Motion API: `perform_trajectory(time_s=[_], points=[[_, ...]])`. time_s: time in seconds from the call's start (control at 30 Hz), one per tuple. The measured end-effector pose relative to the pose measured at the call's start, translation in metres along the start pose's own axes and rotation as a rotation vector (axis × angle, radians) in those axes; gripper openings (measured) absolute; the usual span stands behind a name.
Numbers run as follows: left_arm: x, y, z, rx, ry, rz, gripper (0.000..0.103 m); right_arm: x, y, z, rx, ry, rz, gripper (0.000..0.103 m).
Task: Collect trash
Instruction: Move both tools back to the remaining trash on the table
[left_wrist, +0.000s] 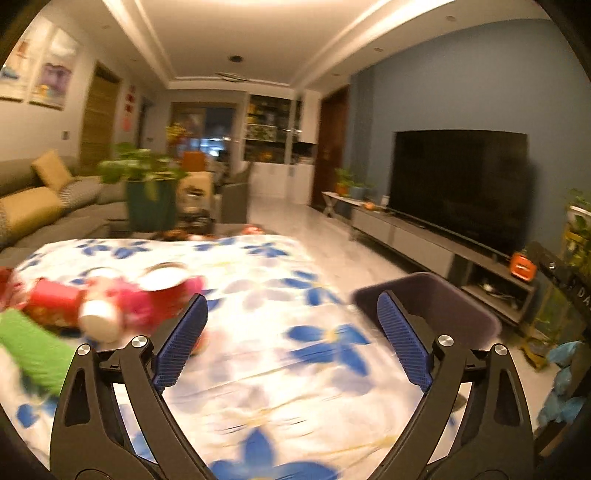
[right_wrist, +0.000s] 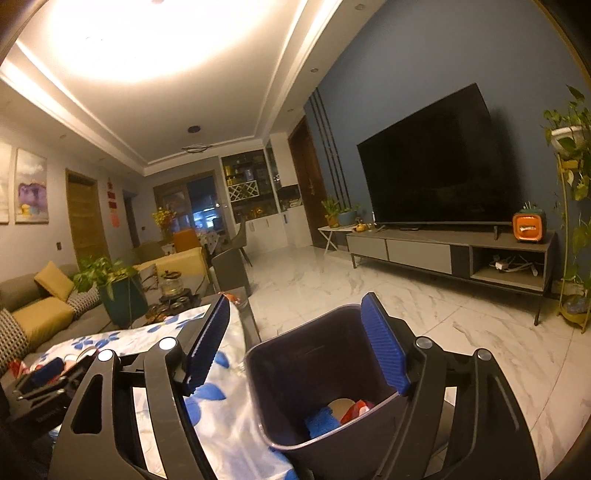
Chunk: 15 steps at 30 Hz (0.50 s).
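My left gripper (left_wrist: 291, 299) stands open over a table with a white cloth printed with blue flowers (left_wrist: 277, 376), nothing between its blue pads (left_wrist: 183, 341). To its left lies a blurred pile of trash (left_wrist: 110, 302): red cups or cans, a white cup, pink wrapping and something green (left_wrist: 33, 350). A dark bin (left_wrist: 443, 299) stands at the table's right edge. My right gripper (right_wrist: 295, 301) is open and empty just above that bin (right_wrist: 314, 362), which holds a blue item (right_wrist: 323, 421), a red scrap and a pale round piece. In the right wrist view the left gripper (right_wrist: 46, 371) shows low on the left.
A potted plant in a teal pot (left_wrist: 149, 206) and jars stand at the table's far end. A grey sofa with yellow cushions (right_wrist: 40, 314) lies left. A large TV on a low stand (right_wrist: 450, 251) lines the right wall across a marble floor (right_wrist: 388, 295). Blue bags (left_wrist: 565, 380) sit low right.
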<state>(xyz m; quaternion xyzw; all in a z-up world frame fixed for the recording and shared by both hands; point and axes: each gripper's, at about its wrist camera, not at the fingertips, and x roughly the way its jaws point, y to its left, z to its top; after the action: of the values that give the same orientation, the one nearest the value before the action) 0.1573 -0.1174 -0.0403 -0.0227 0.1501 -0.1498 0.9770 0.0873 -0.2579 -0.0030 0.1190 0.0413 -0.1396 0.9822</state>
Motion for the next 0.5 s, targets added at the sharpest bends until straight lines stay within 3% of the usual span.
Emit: perform_trajectory(time_s=[0.33,0.5], points=[[-0.044,0.105,-0.023,-0.082,-0.006,0.298,0.093,-0.002,0.055,-0.023,-0.037,0.058,0.149,0.074],[-0.067,0.150,-0.033,-0.125,-0.009,0.392,0.093,-0.001,0.094,-0.040,-0.072,0.091,0.234,0.074]])
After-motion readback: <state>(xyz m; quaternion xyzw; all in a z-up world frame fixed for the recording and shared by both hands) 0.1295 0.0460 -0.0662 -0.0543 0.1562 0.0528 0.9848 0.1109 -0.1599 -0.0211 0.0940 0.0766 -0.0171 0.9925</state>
